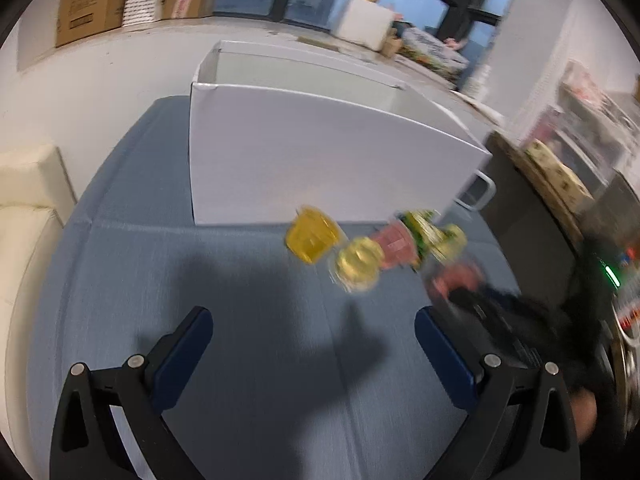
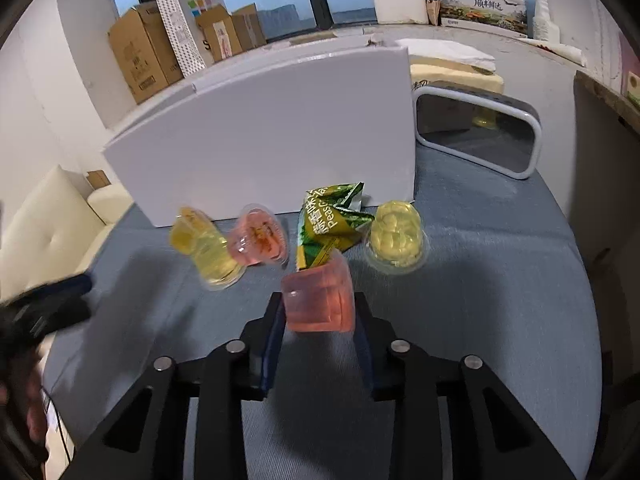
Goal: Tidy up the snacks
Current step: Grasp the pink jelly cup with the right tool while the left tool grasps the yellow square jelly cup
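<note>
My right gripper (image 2: pixel 318 320) is shut on a pink jelly cup (image 2: pixel 318 300) and holds it above the blue cloth. Beyond it lie a yellow jelly cup (image 2: pixel 206 248), a second pink cup (image 2: pixel 262 238), a green pea packet (image 2: pixel 330 222) and a pale yellow cup (image 2: pixel 396 238), all in front of the white box (image 2: pixel 264 128). My left gripper (image 1: pixel 314 340) is open and empty over the cloth. The left wrist view is blurred; it shows a yellow cup (image 1: pixel 312 238), a pale yellow cup (image 1: pixel 358 264), a pink cup (image 1: pixel 396 244) and the box (image 1: pixel 312 152).
A white-framed clear bin (image 2: pixel 478 128) with a yellow cup inside stands right of the box. A cream sofa (image 2: pixel 44 224) lies left of the table. Cardboard boxes (image 2: pixel 140 52) line the window sill. A dark shelf (image 1: pixel 532 200) stands at the right.
</note>
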Demonstrator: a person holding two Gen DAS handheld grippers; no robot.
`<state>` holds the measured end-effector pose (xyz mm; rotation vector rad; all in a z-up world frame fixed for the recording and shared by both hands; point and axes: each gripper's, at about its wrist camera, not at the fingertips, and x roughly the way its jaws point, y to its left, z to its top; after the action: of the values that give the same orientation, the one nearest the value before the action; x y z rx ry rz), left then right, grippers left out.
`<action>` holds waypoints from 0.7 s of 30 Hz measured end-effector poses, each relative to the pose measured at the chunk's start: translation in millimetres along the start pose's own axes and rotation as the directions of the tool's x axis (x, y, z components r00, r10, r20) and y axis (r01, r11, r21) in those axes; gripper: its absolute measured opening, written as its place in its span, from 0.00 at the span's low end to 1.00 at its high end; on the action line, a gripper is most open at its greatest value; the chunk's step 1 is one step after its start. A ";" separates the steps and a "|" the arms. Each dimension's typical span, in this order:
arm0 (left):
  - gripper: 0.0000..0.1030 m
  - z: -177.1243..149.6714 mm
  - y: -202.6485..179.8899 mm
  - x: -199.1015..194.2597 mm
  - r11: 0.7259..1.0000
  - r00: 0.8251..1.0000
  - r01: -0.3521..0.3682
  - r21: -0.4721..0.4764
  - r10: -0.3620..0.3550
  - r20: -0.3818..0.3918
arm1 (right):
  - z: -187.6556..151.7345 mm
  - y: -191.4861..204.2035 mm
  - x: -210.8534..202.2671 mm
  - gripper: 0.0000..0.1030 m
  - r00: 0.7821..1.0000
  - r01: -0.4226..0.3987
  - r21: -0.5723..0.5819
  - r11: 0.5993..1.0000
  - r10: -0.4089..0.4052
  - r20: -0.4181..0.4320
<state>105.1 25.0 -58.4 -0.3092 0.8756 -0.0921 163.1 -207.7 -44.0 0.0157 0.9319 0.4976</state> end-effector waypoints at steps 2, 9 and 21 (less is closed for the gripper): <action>1.00 13.6 -5.7 15.3 1.000 1.000 -0.007 -0.001 0.007 0.004 | -6.1 1.4 -10.9 0.32 1.000 -0.018 0.001 1.000 0.018 0.011; 1.00 39.0 -10.1 54.4 0.997 0.997 -0.072 -0.037 0.071 -0.016 | -18.6 -3.6 -30.9 0.31 0.999 -0.041 0.010 0.999 0.041 0.030; 0.46 43.8 -9.6 85.5 0.985 0.988 -0.149 -0.089 0.146 -0.048 | -33.3 -4.7 -41.2 0.31 0.996 -0.075 0.033 0.997 0.073 0.043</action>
<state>193.9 8.3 -92.6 -0.3288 0.9424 0.0801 119.0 -235.7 -33.7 0.0921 0.9016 0.5476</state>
